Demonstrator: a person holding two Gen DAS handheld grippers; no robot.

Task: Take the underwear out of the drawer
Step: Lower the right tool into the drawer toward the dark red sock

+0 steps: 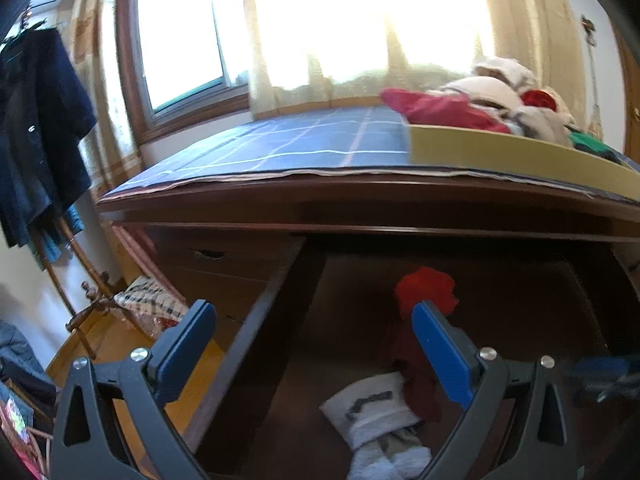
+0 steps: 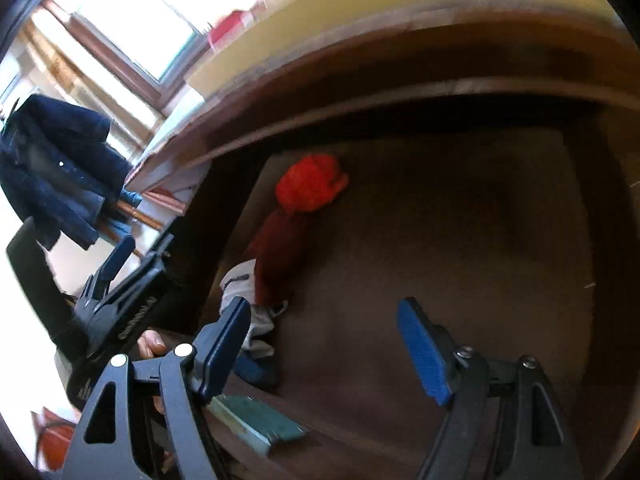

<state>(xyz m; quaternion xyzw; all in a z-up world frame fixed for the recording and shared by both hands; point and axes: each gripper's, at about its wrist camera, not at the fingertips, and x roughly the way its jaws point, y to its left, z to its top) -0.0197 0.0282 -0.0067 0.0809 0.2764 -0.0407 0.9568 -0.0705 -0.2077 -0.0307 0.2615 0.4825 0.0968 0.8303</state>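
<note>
Hovering over the open drawer, the right gripper stands with its blue pads wide apart and nothing between them. Inside the drawer, toward its left wall, lies the underwear: a bright red piece, a dark red piece just in front of it, and a white piece nearest the drawer's front. The left gripper is likewise wide and empty above the drawer's left wall.
</note>
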